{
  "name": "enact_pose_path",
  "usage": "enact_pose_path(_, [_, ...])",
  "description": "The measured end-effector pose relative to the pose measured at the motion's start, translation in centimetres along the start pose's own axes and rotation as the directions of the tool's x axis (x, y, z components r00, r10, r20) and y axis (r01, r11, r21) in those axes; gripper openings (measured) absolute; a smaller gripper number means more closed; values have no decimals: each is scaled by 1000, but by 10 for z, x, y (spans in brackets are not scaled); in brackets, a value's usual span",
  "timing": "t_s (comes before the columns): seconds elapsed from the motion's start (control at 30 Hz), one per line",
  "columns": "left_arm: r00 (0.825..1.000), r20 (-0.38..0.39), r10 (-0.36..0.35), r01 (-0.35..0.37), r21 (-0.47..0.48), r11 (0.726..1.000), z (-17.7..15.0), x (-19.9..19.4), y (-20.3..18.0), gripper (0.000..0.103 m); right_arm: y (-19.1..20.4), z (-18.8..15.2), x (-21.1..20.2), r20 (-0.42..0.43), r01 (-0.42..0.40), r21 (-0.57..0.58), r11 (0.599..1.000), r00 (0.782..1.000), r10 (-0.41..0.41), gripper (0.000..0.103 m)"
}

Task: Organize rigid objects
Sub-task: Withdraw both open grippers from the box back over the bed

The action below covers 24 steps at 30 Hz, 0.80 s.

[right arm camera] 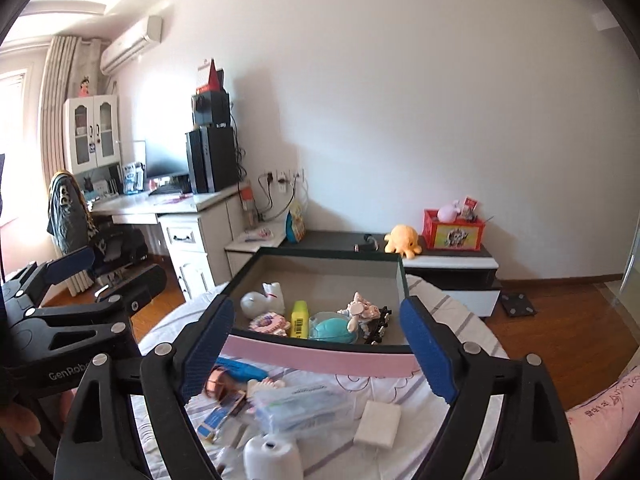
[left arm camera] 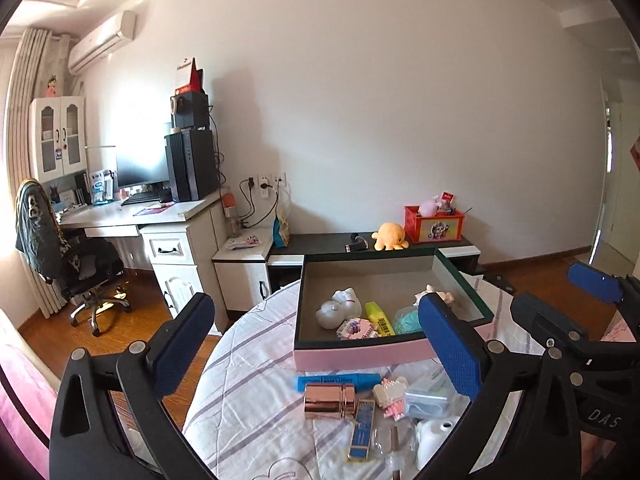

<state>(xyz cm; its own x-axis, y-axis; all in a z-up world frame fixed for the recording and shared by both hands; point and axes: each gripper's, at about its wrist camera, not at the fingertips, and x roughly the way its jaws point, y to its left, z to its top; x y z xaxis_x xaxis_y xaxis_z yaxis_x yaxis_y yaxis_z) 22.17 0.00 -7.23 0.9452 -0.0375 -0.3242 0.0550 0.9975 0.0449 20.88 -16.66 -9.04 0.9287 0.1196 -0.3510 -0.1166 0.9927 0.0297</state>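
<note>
Left tool [left arm camera: 320,344] and right tool [right arm camera: 316,344] are both gaping wide, gripping nothing — hovering above the bed [left arm camera: 248,364]. Box [left arm camera: 360,354] is sitting ahead, holding toys; loose items — marker [left arm camera: 338,381], copper case [left arm camera: 329,401] — are lying before it.

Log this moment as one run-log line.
left gripper: open, empty | right gripper: open, empty | box: partly filled | blue marker, gold case: on bed, unsorted

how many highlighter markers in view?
2. A yellow highlighter lies inside the box, beside the white cat figure. A blue highlighter lies on the bedsheet just in front of the box. More could be hidden under the clutter.
</note>
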Motion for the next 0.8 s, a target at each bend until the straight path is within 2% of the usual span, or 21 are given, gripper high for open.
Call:
enact_pose_path(0.1, [1000,27,0,0,-26,1000,-4,-37,7,103,12,-1,-35,50,44,-25,999,998,-43,103])
enact_pose_path(0.2, [999,36,-10,11,-33,999,-9,-67,9,103,19,-5,-70,88,54,-29,998,995,-51,103])
enact_pose_path(0.3, [996,76,38,-38,-11,999,-11,-93,5,103,26,-7,-97,109,53,-36,998,993,-48,103])
enact_pose_path(0.43, [994,106,28,-26,-25,999,-13,-123,6,103,31,-12,-125,134,56,-30,998,990,-52,103])
enact_pose_path(0.6, [989,141,39,-36,-21,999,-14,-153,4,103,35,-14,-154,174,69,-25,997,983,-63,103])
enact_pose_path(0.8, [983,175,51,-47,-23,999,-11,-172,2,103,39,-14,-175,205,72,-23,997,977,-66,103])
